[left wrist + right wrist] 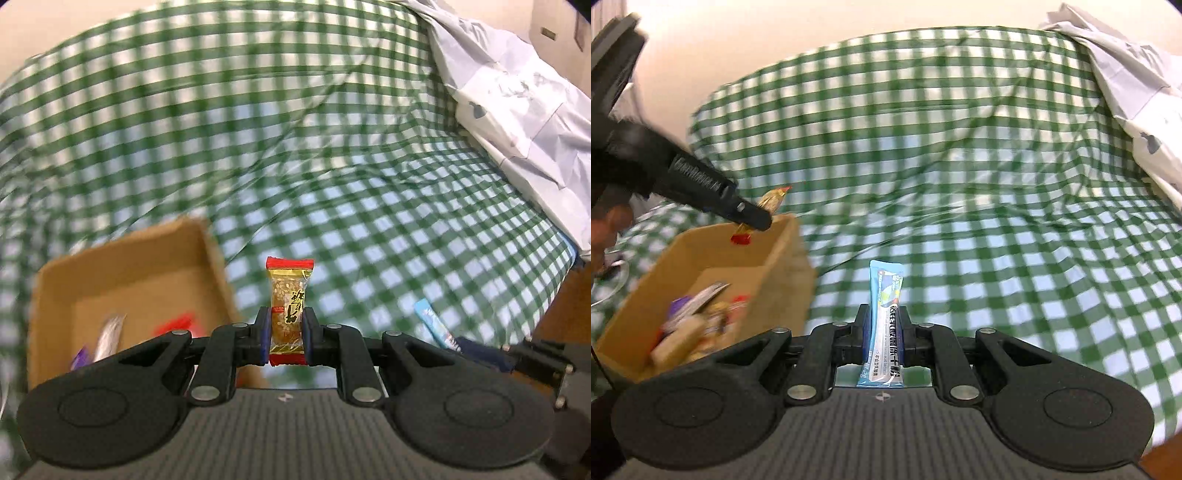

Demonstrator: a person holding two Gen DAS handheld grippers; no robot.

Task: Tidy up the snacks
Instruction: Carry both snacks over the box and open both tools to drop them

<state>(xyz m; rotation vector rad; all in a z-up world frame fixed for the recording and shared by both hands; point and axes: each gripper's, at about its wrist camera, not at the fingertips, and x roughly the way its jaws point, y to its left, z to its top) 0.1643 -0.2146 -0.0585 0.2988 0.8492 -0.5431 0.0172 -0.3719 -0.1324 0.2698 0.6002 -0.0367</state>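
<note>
left wrist view: left claw (284,341) clamps a red-and-gold sesame candy (289,308), upright, ends crimped.

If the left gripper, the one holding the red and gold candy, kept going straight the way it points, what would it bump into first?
Probably the green checked cloth just right of the cardboard box. The left gripper points down past the box's edge, though blur leaves depth unclear.
</note>
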